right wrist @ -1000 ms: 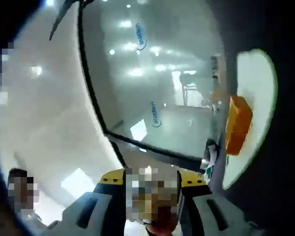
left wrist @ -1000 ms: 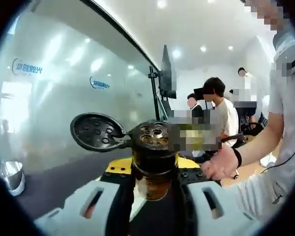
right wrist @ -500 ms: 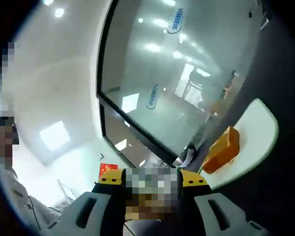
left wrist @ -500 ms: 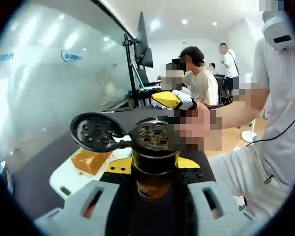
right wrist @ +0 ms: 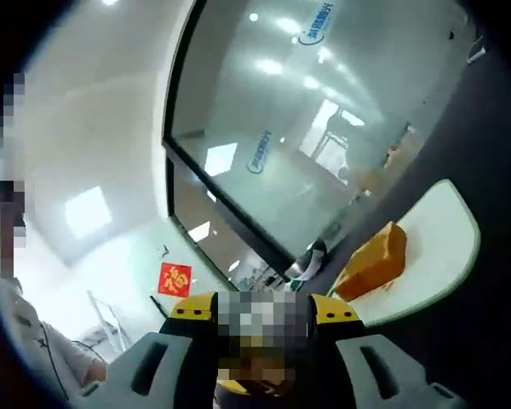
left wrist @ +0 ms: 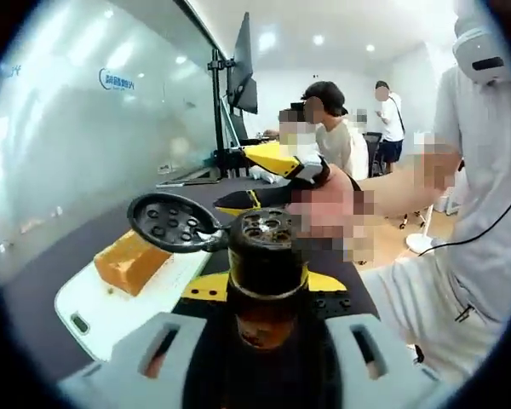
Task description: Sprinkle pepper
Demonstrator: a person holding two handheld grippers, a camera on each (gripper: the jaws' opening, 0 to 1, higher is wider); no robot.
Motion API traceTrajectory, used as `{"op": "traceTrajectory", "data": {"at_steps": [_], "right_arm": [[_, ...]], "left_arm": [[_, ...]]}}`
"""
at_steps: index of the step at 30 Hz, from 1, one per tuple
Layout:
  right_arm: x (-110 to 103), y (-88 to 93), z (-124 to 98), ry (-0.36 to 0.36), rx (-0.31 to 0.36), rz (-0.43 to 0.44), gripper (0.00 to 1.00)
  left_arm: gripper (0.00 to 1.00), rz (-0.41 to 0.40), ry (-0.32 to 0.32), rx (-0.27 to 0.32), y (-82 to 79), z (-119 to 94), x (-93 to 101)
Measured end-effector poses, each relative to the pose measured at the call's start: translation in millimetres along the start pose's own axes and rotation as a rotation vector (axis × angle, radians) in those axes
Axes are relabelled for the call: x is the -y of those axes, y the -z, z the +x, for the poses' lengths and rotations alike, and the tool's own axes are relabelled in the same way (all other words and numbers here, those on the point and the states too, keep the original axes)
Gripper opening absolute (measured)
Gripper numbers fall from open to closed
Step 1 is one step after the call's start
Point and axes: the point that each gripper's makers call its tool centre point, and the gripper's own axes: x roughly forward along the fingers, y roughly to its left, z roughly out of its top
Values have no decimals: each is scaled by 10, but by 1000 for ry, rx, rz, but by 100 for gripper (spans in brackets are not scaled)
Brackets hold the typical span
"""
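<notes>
My left gripper [left wrist: 264, 294] is shut on a dark pepper shaker [left wrist: 264, 256], held upright between the yellow-tipped jaws. Its perforated top faces up and its flip lid [left wrist: 172, 223] hangs open to the left. Beyond it, an orange block [left wrist: 129, 260] lies on a white board [left wrist: 111, 311] on the dark table. My right gripper [left wrist: 281, 162] shows above the shaker in a person's hand. In the right gripper view, my right gripper [right wrist: 254, 319] has a mosaic patch over its gap, and the orange block [right wrist: 373, 261] rests on the white board [right wrist: 434, 247].
A frosted glass wall [left wrist: 85, 119] runs along the left of the dark table [left wrist: 34, 290]. A monitor on a stand [left wrist: 238, 68] rises at the far end. Several people [left wrist: 336, 128] sit or stand behind, and a person in white [left wrist: 485, 213] is at the right.
Both views have swung, bringing the board and orange block into the left gripper view. The right gripper has come in above the shaker. The left gripper stays on the shaker.
</notes>
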Motion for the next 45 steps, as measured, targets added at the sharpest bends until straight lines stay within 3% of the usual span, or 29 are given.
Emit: {"op": "traceTrajectory", "data": {"at_steps": [9, 11, 14, 18, 20, 22, 28, 30, 32, 33, 36, 41, 45], "right_arm": [[84, -9, -24, 21, 9, 10, 36], [59, -55, -8, 18, 28, 44, 36], [0, -75, 59, 10, 32, 25, 34], [-153, 6, 264, -56, -68, 9, 35], [-148, 101, 392, -46, -191, -19, 35], [-158, 167, 495, -67, -268, -82, 32], [-152, 345, 613, -119, -445, -172, 29], [-208, 357, 640, -155, -460, -169, 29], [-213, 421, 624, -164, -517, -149, 29], [-200, 400, 661, -159, -503, -163, 28], [-258, 458, 662, -195, -559, -102, 19], [-346, 412, 724, -236, -551, -68, 13], [-369, 446, 743, -249, -584, -80, 11]], "left_arm": [[19, -37, 12, 59, -21, -3, -17], [20, -26, 16, 64, -25, -10, -11], [20, -22, 17, 72, -28, -14, -13], [20, -28, 22, 76, -23, -24, -25], [20, -27, 25, 77, -22, -26, -23], [20, -28, 27, 79, -21, -24, -27], [20, -37, 43, 85, -17, -25, -33], [20, -38, 49, 89, -16, -28, -29], [20, -39, 57, 92, -16, -28, -30], [20, -42, 62, 93, -15, -27, -31], [20, -42, 81, 96, -15, -23, -23], [20, -43, 103, 103, -18, -17, -8], [20, -47, 120, 112, -27, -8, 21]]}}
